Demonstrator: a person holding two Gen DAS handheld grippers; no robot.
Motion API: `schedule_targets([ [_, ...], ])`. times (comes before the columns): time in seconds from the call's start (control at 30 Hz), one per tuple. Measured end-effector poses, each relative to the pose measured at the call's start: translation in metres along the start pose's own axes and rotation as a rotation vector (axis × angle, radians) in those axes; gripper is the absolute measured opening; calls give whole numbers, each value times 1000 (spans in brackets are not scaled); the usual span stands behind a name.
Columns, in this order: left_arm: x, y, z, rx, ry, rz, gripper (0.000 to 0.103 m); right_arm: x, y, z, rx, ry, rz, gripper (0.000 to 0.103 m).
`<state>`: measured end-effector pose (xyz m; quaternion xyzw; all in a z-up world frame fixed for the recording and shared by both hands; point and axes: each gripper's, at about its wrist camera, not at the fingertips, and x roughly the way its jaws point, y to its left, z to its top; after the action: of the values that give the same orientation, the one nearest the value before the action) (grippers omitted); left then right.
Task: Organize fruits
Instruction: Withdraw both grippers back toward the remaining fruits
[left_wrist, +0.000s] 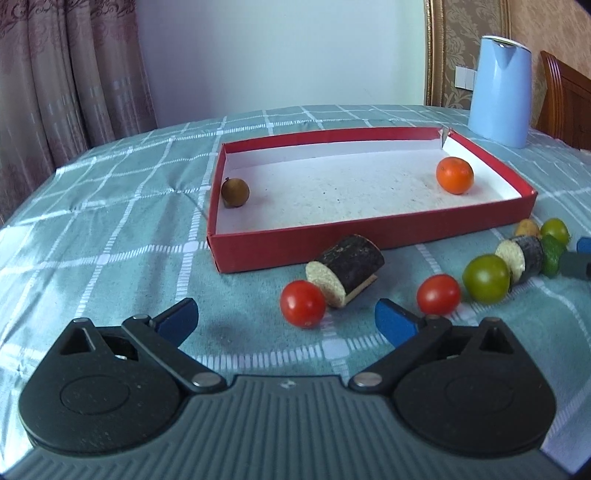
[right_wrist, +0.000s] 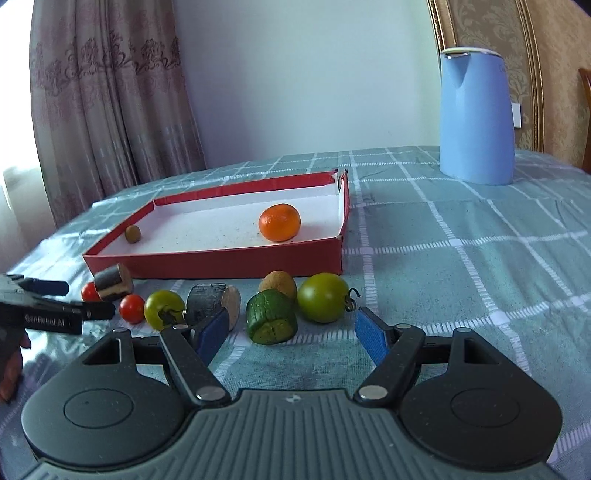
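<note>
A red box (left_wrist: 369, 242) (right_wrist: 221, 264) lies on the table, holding an orange (left_wrist: 454, 175) (right_wrist: 279, 222) and a small brown fruit (left_wrist: 235, 192) (right_wrist: 132, 233). In front of it lie two red tomatoes (left_wrist: 303, 303) (left_wrist: 438, 294), two green tomatoes (right_wrist: 324, 297) (right_wrist: 163, 309), two dark cut pieces (left_wrist: 347, 269) (right_wrist: 208, 303), a green chunk (right_wrist: 271, 322) and a tan fruit (right_wrist: 277, 284). My left gripper (left_wrist: 286, 321) is open, just short of the left red tomato. My right gripper (right_wrist: 291, 328) is open around the green chunk, not touching it.
A blue kettle (right_wrist: 476, 114) (left_wrist: 498, 90) stands at the back right on the green checked tablecloth (right_wrist: 461, 277). Curtains (right_wrist: 107, 92) hang behind the table's left edge. A wooden chair (left_wrist: 565, 99) stands at the far right.
</note>
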<state>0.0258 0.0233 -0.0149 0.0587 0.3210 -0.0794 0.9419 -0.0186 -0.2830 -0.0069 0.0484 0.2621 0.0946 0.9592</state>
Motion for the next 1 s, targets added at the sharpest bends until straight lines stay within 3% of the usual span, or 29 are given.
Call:
schedule_targets([
  [0.27,6,6,5,-49,10,-39,91,5,-6,1,31,37,0,75],
  [0.53,6,7,6,-58,7,-46,90,7,-6,1,26,49,5,79],
  [0.6,6,6,6,-53,2,-44,86,7,-5,1,27,50,4,79],
  [0.8,2,1,6,-2,-25,-110,55,9,-4,1,20,59,2,80],
  [1.0,3,4,5,-19,-28,-130,53,5,-6,0,36,42,-6,80],
])
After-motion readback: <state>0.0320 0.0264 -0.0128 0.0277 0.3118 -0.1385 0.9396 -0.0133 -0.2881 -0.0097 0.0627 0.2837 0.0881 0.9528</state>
